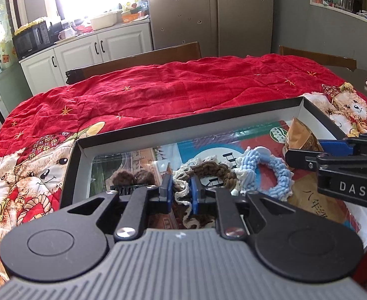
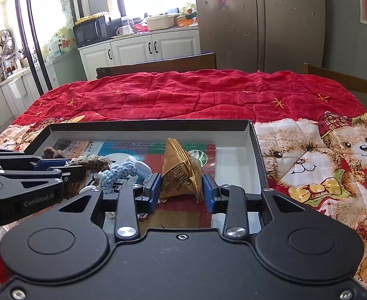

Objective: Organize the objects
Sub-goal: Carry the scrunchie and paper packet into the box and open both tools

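Both tools are working inside a shallow black cardboard box lid with a pale inner wall (image 2: 254, 147), which sits on a wrinkled red quilted cloth printed with teddy bears (image 1: 158, 92). The left gripper (image 1: 181, 193) has its blue pads only a narrow way apart, with the cream lace edge of a brown-and-cream crocheted yarn band (image 1: 208, 171) lying between them. The gap looks just loose enough that I judge the yarn released rather than pinched, though the fisheye view leaves that unsure. The right gripper (image 2: 182, 191) stands moderately open, its pads pressing both sides of a folded gold paper wedge with dark printed lettering (image 2: 180, 172), which stands upright on the glossy printed sheet lining the lid.

To finish this step well, the left tool should lift straight up and clear, so the soft, loopy yarn does not snag on a pad and drag along. The right should set the stiff, creased paper piece down level before letting go, since its narrow base looks likely to tip over.

A light-blue chunky crocheted ring (image 1: 271, 172) lies just beside the brown band, with a small white rounded piece (image 2: 143, 168) against it. A dark brown fuzzy pom-pom pair (image 1: 133, 178) rests near the lid's left end. The yarn things are limp and compressible; the paper holds its pleats
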A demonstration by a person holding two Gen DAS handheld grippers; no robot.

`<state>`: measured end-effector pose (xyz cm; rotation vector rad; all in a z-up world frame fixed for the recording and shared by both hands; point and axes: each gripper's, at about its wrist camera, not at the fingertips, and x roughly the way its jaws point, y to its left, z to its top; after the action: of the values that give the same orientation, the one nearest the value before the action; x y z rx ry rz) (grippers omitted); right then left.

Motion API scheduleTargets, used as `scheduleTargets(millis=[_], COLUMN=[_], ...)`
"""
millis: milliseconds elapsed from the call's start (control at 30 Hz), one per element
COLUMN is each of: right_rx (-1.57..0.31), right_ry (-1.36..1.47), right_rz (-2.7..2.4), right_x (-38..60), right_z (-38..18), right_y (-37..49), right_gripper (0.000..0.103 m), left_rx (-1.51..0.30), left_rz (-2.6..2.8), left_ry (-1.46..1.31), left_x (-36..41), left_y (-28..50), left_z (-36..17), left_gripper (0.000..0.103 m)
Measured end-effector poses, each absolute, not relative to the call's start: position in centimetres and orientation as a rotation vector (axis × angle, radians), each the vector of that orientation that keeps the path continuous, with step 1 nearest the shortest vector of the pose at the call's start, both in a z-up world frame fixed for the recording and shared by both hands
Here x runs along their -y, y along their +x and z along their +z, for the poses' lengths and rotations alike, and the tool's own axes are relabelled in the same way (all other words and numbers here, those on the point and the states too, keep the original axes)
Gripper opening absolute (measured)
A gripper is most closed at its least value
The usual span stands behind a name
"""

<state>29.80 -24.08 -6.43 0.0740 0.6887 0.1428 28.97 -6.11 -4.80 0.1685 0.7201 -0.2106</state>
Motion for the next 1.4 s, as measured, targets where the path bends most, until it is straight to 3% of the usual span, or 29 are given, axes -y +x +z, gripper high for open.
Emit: scheduleTargets(millis=[233, 467, 533, 667, 833, 1400], right_rx=[-0.700, -0.703, -0.703, -0.703, -0.707, -0.648], right_ry=[0.078, 0.080, 0.079, 0.084, 0.101, 0.144], right_rz=[0.142, 0.143, 0.143, 0.144, 0.146, 0.104], right_x=[24.1, 24.1, 24.1, 24.2, 24.3, 25.0], right_z=[-6.4, -6.5, -6.5, -6.6, -6.6, -5.8], right_y=[29.9, 30.0, 30.0, 30.0, 30.0, 28.9], right_gripper=[0.036, 0.036, 0.037, 0.038, 0.042, 0.050], left_rx=[-0.721, -0.732, -0.732, -0.728, -0.708, -0.672], left_rz=[-0.206, -0.203, -0.203, -0.202, -0.201, -0.196], left_ry=[0.167, 0.169, 0.167, 0.174, 0.180, 0.172], left_x=[6.0, 6.0, 6.0, 6.1, 6.3, 5.8], left_y=[29.0, 29.0, 29.0, 28.9, 28.5, 27.2], left_z=[-4.8, -5.0, -5.0, -4.9, -4.5, -3.3], left_gripper=[0.032, 0.032, 0.041, 0.045, 0.059, 0.067])
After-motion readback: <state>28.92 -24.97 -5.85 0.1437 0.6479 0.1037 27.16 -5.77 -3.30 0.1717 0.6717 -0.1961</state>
